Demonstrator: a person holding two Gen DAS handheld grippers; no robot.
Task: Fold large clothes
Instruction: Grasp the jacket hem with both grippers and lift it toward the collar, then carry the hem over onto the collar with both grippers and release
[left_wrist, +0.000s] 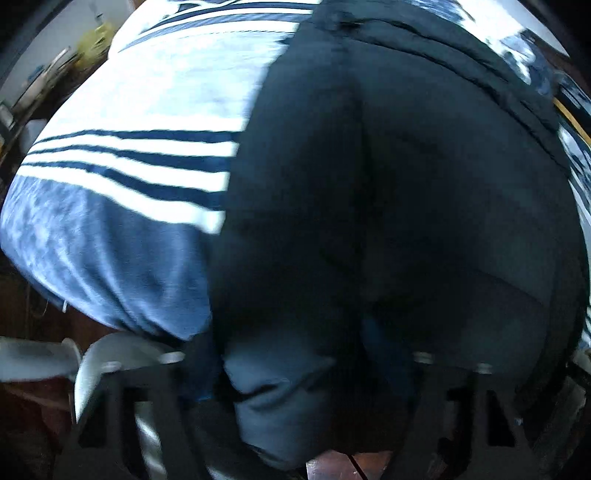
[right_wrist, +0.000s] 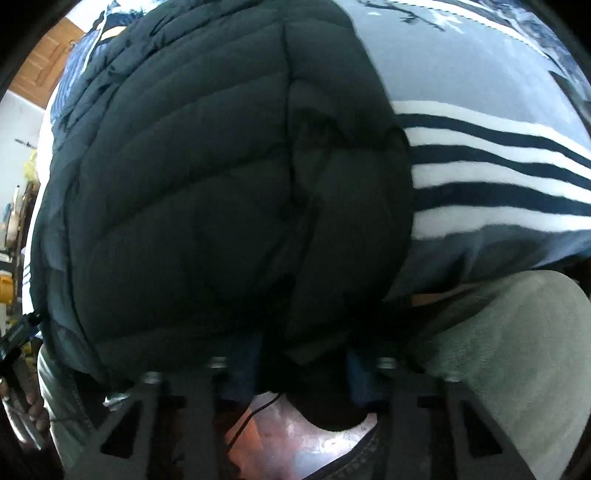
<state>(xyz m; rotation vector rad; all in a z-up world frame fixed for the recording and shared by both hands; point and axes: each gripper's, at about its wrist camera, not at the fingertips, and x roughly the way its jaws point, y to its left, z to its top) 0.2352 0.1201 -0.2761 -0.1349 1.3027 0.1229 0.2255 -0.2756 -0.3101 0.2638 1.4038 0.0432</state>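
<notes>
A large black quilted puffer jacket (left_wrist: 388, 184) lies on a bed and fills most of both views; it also shows in the right wrist view (right_wrist: 221, 184). My left gripper (left_wrist: 299, 369) is shut on the jacket's near edge, with dark fabric bunched between its fingers. My right gripper (right_wrist: 303, 369) is shut on the jacket's near edge too, and the fabric hides its fingertips.
The bed cover (left_wrist: 147, 110) is white and blue-grey with dark stripes, also in the right wrist view (right_wrist: 498, 166). A white stool (left_wrist: 110, 358) stands at lower left. A grey-green cushion (right_wrist: 509, 350) lies at lower right. Reddish floor (right_wrist: 295, 435) shows below. A wooden door (right_wrist: 48, 70) is at the far left.
</notes>
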